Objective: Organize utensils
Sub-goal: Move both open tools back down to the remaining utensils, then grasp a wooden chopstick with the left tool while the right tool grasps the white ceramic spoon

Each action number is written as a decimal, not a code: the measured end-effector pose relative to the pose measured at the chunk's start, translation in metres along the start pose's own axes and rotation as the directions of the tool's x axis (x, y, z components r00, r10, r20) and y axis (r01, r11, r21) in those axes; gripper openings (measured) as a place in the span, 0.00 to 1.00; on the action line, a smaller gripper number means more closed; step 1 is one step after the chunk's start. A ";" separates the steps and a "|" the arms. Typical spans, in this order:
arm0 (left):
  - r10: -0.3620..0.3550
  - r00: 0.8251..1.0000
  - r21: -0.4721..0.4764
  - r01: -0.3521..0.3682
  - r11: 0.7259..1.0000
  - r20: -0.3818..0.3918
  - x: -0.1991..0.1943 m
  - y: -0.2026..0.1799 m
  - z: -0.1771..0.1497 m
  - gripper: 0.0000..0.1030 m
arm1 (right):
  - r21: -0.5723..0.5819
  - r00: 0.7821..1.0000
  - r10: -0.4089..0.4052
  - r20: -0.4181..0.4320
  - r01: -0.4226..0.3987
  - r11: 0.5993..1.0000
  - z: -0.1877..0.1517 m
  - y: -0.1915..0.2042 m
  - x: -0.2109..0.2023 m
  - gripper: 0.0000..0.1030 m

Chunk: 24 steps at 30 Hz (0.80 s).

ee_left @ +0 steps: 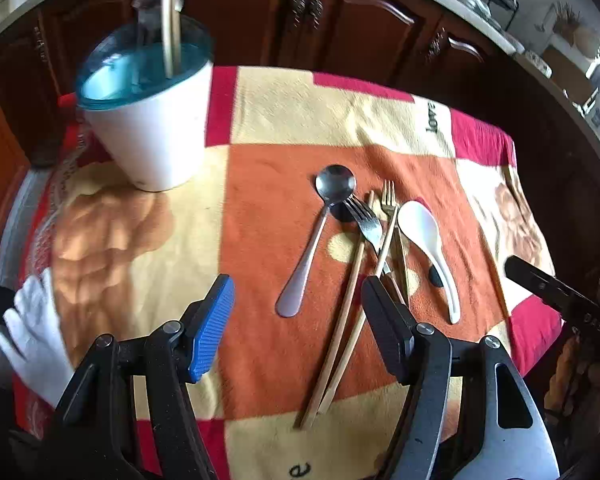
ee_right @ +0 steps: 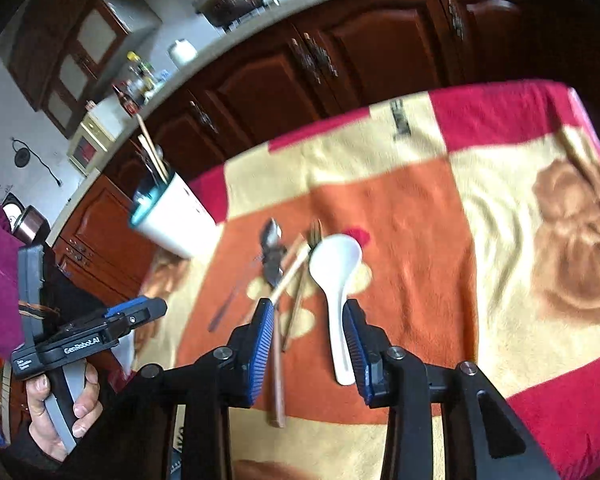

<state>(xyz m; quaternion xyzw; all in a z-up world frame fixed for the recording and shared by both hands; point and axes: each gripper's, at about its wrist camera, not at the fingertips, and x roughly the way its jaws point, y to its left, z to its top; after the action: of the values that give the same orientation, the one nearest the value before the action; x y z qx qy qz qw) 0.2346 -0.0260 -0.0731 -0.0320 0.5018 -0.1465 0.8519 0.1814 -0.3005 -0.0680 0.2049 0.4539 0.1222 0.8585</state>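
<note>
A white holder with a blue rim (ee_left: 152,120) stands at the table's far left with chopsticks in it; it also shows in the right wrist view (ee_right: 172,220). On the orange patch lie a steel spoon (ee_left: 316,236), a steel fork (ee_left: 366,220), a gold fork (ee_left: 389,200), wooden chopsticks (ee_left: 340,332) and a white plastic spoon (ee_left: 432,240). My left gripper (ee_left: 298,296) is open and empty above the chopsticks. My right gripper (ee_right: 308,320) is open, its fingers on either side of the white spoon's (ee_right: 336,276) handle, above it.
A patterned red, cream and orange blanket (ee_left: 300,116) covers the table. Dark wooden cabinets (ee_left: 340,12) run behind it under a counter. A white glove (ee_left: 36,332) lies at the left edge. The left gripper (ee_right: 136,312) shows in the right wrist view.
</note>
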 end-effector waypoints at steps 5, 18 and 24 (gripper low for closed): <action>-0.039 0.997 0.018 0.040 0.999 -0.061 0.026 -0.007 0.007 0.63 | 0.049 0.996 0.019 -0.090 -0.015 0.999 0.015 -0.017 0.040 0.34; -0.078 0.993 0.013 0.080 0.997 -0.089 0.054 -0.009 0.017 0.53 | 0.079 0.980 -0.021 -0.197 0.038 0.996 0.046 -0.027 0.100 0.24; -0.074 0.992 0.036 0.078 0.996 -0.104 0.061 -0.023 0.024 0.51 | 0.087 0.977 -0.055 -0.205 0.074 0.993 0.048 -0.030 0.107 0.06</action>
<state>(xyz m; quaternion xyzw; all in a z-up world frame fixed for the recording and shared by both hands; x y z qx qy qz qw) 0.2775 -0.0671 -0.1082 -0.0265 0.5400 -0.1904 0.8194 0.2820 -0.2961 -0.1359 0.2168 0.5503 0.0930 0.8010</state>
